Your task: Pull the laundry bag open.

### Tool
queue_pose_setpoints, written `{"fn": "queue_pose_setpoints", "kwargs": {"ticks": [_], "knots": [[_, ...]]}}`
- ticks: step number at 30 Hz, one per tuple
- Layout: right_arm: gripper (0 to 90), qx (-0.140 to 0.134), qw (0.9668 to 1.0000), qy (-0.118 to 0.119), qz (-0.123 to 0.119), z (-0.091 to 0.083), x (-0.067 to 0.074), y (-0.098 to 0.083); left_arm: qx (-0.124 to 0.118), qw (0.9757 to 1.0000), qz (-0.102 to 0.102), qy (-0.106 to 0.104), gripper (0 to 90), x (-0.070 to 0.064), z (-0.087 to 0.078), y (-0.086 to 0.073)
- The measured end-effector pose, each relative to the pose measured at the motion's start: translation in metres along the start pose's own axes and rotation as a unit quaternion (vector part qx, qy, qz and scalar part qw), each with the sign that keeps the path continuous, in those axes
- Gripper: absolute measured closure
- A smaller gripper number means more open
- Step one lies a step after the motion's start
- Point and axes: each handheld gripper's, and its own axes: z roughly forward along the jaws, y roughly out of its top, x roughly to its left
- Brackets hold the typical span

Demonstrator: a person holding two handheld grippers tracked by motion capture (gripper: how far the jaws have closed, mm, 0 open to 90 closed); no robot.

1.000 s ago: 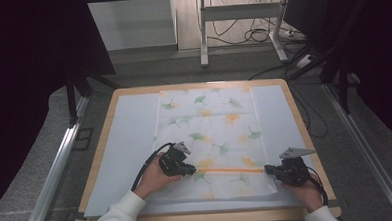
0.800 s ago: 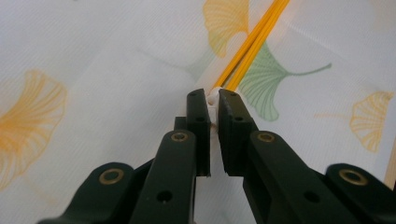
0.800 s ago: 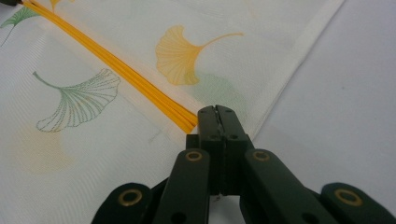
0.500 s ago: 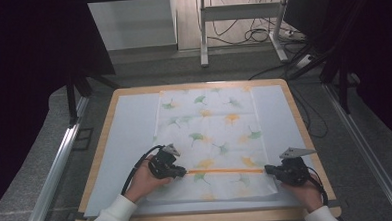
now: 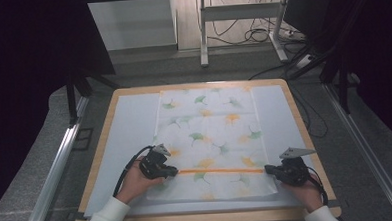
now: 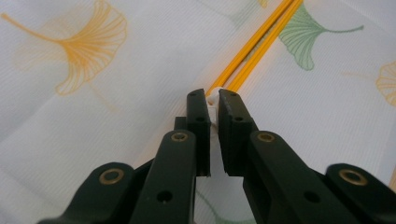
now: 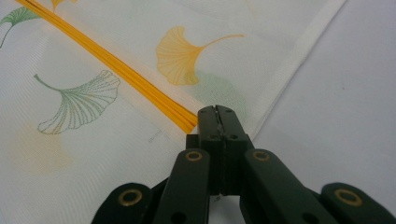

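1. Cloth [image 5: 210, 135], thin, white, printed with green and orange ginkgo leaves, lies flat mid-worktop [image 5: 105, 139].
2. Left tongs [image 6: 212, 100] pinch its yellow zip strip [image 5: 220, 171]'s white slider.
3. Right tongs [image 7: 217, 112] clamp the strip's other end.

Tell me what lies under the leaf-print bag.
Under the leaf-print bag lies a pale sheet on the wooden-edged table; the sheet shows at the bag's left, right and near sides. Anything directly beneath the bag is covered. Both grippers pinch its orange zipper strip.
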Motion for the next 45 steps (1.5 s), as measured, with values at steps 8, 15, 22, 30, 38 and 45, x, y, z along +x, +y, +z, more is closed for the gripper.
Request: {"fn": "queue_pose_setpoints", "kwargs": {"ticks": [8,15,22,30,38,45], "knots": [[89.9,0.000,1.0000,0.000,0.000,0.000,0.000,0.000,-0.003,0.9999,-0.008,0.008,84.2,0.004,-0.006,-0.008],[89.8,0.000,1.0000,0.000,0.000,0.000,0.000,0.000,-0.004,0.9998,-0.015,0.012,84.2,0.008,-0.011,-0.015],[89.8,0.000,1.0000,0.000,0.000,0.000,0.000,0.000,-0.003,0.9996,-0.020,0.019,84.2,0.012,-0.016,-0.021],[89.8,0.000,1.0000,0.000,0.000,0.000,0.000,0.000,-0.004,0.9993,-0.030,0.023,84.2,0.017,-0.022,-0.028],[89.9,0.000,1.0000,0.000,0.000,0.000,0.000,0.000,-0.006,0.9990,-0.037,0.026,84.1,0.021,-0.028,-0.035],[89.8,0.000,1.0000,0.000,0.000,0.000,0.000,0.000,-0.005,0.9988,-0.038,0.032,84.2,0.022,-0.032,-0.038]]}}
